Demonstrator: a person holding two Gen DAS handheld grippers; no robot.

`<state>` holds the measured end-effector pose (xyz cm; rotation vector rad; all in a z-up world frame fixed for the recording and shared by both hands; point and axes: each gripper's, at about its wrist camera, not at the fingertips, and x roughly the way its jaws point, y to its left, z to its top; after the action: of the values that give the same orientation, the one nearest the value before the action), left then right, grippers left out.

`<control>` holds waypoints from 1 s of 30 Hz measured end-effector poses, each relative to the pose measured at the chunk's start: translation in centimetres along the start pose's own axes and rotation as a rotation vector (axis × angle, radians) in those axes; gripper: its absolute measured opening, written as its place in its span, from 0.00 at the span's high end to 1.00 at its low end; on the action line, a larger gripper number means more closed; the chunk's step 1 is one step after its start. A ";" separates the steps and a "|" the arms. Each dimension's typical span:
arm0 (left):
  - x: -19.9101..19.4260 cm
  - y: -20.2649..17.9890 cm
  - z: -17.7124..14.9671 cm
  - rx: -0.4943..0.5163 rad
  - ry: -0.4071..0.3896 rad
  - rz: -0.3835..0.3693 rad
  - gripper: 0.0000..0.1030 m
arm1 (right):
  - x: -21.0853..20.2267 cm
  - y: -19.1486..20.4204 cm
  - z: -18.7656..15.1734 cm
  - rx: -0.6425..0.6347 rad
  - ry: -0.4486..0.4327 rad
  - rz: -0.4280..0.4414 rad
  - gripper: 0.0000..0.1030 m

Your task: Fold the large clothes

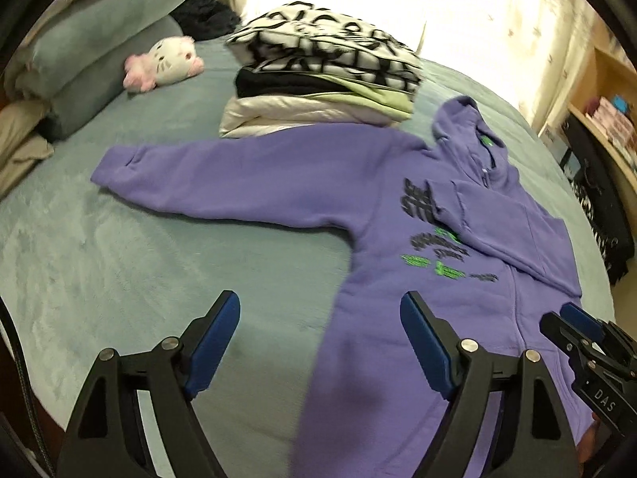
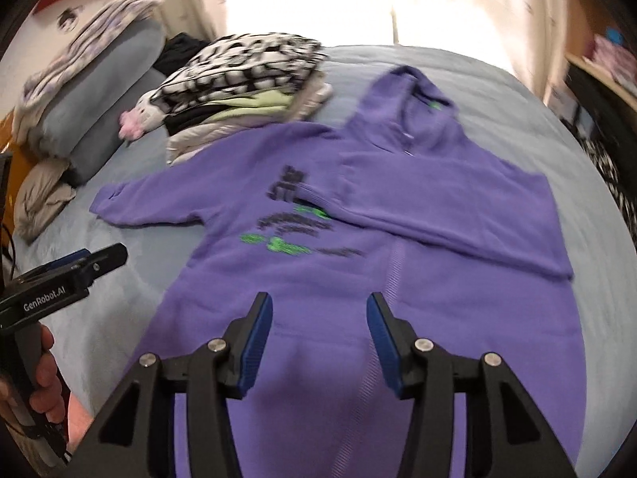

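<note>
Bed with grey-blue cover carries purple hoodie, one sleeve folded across chest, other spread out. Folded clothes stack behind. Left gripper fingers open, empty; right gripper fingers apart, empty above hem.

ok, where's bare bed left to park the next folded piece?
Free: the blanket in front of the hoodie's outstretched sleeve, and the strip between plush toy and sleeve. Crowded: the folded stack butts against the hoodie's shoulder; pillows fill the far left corner.
</note>
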<state>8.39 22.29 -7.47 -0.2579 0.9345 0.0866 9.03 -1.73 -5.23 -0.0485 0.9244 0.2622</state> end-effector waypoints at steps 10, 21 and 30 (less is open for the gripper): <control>6.5 12.6 3.0 -0.273 0.003 -0.274 0.21 | 7.4 7.1 4.8 -0.028 -0.031 -0.020 0.52; 14.7 22.9 6.7 -0.531 0.042 -0.274 0.21 | 14.6 11.6 8.0 -0.038 -0.013 0.017 0.53; 16.5 25.0 10.9 -0.551 -0.007 -0.123 0.89 | 16.0 11.0 7.5 -0.001 0.030 0.035 0.55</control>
<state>22.09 48.64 -19.13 -0.8230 0.8719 0.2314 21.40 13.26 -12.67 -0.0373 0.9552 0.2952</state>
